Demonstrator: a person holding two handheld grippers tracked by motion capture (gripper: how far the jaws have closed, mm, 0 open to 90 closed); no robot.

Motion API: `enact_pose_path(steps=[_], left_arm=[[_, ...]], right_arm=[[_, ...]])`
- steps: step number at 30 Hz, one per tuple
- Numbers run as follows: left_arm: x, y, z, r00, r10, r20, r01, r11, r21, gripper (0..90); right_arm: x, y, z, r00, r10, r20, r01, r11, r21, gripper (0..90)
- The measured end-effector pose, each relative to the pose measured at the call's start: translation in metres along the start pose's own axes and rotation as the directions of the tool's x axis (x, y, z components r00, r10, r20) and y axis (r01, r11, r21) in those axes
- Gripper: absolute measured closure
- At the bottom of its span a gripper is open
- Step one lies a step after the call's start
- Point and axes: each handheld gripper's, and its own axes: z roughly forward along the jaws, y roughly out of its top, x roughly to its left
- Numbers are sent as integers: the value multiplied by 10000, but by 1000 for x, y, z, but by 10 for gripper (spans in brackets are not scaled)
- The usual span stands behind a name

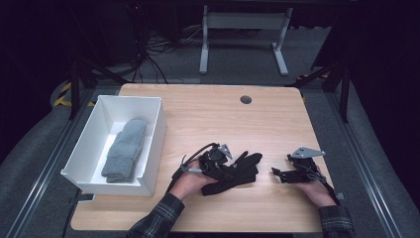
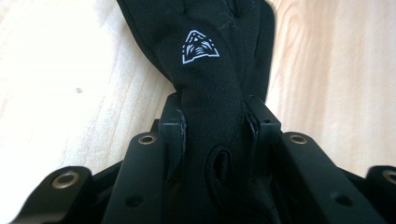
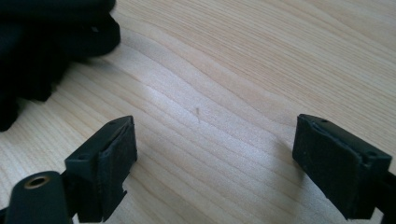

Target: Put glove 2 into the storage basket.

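Note:
A black glove (image 1: 243,170) with a white triangular logo lies on the wooden table (image 1: 213,116) near the front middle. My left gripper (image 1: 229,166) is on the glove's left end. In the left gripper view its two pads (image 2: 172,128) squeeze the cuff of the glove (image 2: 201,70) from both sides, so the left gripper (image 2: 215,123) is shut on it. My right gripper (image 1: 277,173) rests to the right of the glove, apart from it. Its jaws stand wide open over bare wood (image 3: 219,154), with the glove's fingers (image 3: 46,42) ahead and to their left.
A white bin (image 1: 94,148) stands at the table's left side with a grey knitted mitten (image 1: 126,148) lying inside. A round cable hole (image 1: 245,99) sits near the far edge. Behind the table are a white desk frame (image 1: 242,29) and cables on the floor.

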Motion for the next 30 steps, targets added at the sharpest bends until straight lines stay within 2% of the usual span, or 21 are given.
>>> enact_pose_path(steps=[2,3,6,11,18,26,29,30], left_arm=[[-2,1,-10,9998,-148,-151,145,9997,-183,667],[-2,1,-10,9998,-148,-151,145,9997,-183,666],[-5,5,-33,9980,-567,-268,554,9974,-458,666],[-9,12,-68,9919,-1071,-687,1002,9903,-963,664],[-7,16,-112,9842,-1529,-892,1399,9806,-1371,664],[-2,11,-163,9703,-1968,-1407,1699,9684,-1826,664],[1,6,-182,9612,-2200,-1666,1853,9619,-2011,664],[3,3,-191,9556,-2334,-1797,1943,9580,-2110,664]], right_arm=[[0,0,0,10000,-3,0,3,10000,-3,141],[0,0,0,10000,-3,0,3,10000,-3,141],[0,0,0,10000,4,0,-4,10000,-3,141],[0,0,0,10000,1,18,-1,10000,5,141],[0,0,0,10000,-1,19,1,10000,4,141],[0,0,0,10000,-1,20,1,10000,3,141],[0,0,0,10000,1,22,-1,10000,2,140],[0,0,0,10000,1,22,-1,10000,3,140]])
